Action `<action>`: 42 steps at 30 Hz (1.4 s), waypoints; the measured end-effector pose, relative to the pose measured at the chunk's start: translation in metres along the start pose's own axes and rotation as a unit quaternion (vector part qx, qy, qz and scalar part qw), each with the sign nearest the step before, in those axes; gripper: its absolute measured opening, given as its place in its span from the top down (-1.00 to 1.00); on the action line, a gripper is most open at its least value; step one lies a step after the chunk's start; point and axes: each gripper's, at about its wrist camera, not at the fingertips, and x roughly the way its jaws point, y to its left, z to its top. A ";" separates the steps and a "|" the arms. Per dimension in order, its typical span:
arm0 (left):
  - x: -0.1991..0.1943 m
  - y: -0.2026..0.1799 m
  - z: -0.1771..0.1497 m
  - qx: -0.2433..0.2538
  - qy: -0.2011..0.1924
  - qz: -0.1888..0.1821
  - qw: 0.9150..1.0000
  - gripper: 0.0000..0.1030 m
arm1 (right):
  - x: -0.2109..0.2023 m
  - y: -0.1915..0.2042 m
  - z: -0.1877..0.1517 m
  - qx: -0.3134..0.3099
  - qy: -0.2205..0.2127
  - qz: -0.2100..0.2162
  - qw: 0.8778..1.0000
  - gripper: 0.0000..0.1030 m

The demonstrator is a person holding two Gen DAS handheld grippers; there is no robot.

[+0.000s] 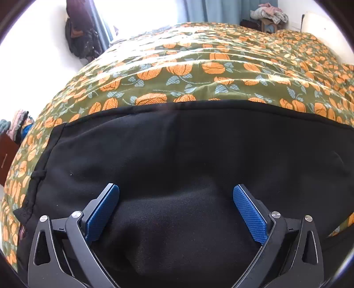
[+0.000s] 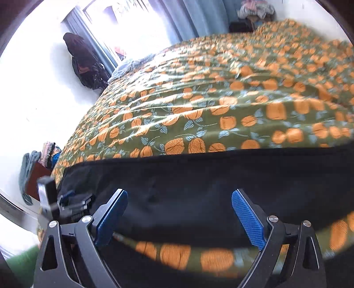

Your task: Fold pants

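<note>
On bed, over the flowered bedspread (image 1: 199, 66): black pants (image 1: 177, 155), spread flat. Left gripper (image 1: 176, 199) released, fingers wide, directly above the cloth. Right gripper (image 2: 179, 206) likewise spread over the near edge; contact unclear, view blurred.

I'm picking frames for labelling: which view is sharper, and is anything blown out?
Left wrist: sharp, pants and bedspread crisp; window blown out. Right wrist: motion-blurred, worst on the bedspread at right and bottom; window also overexposed. Both show fisheye curvature.
</note>
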 end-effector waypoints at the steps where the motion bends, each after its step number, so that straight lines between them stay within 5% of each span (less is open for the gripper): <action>1: 0.000 0.000 0.000 0.000 -0.001 -0.001 1.000 -0.99 | 0.010 -0.010 0.006 0.008 0.011 -0.002 1.000 -0.83; 7: 0.002 -0.001 -0.004 0.001 -0.015 0.001 1.000 -0.99 | 0.027 -0.105 0.019 0.040 0.046 -0.076 0.995 -0.83; 13: 0.004 -0.003 -0.004 0.001 -0.021 0.001 1.000 -0.99 | -0.035 -0.225 0.014 0.110 0.011 -0.157 0.981 -0.83; 17: 0.004 -0.003 -0.004 0.001 -0.021 0.002 1.000 -0.99 | -0.073 -0.261 0.011 0.138 -0.018 -0.190 0.972 -0.83; 26: 0.004 -0.003 -0.004 0.001 -0.021 0.002 1.000 -0.99 | -0.096 -0.231 0.009 0.112 -0.082 -0.183 0.973 -0.83; 42: 0.006 -0.003 -0.003 0.000 -0.025 0.003 1.000 -0.99 | -0.061 -0.172 0.011 0.037 -0.037 -0.132 0.990 -0.83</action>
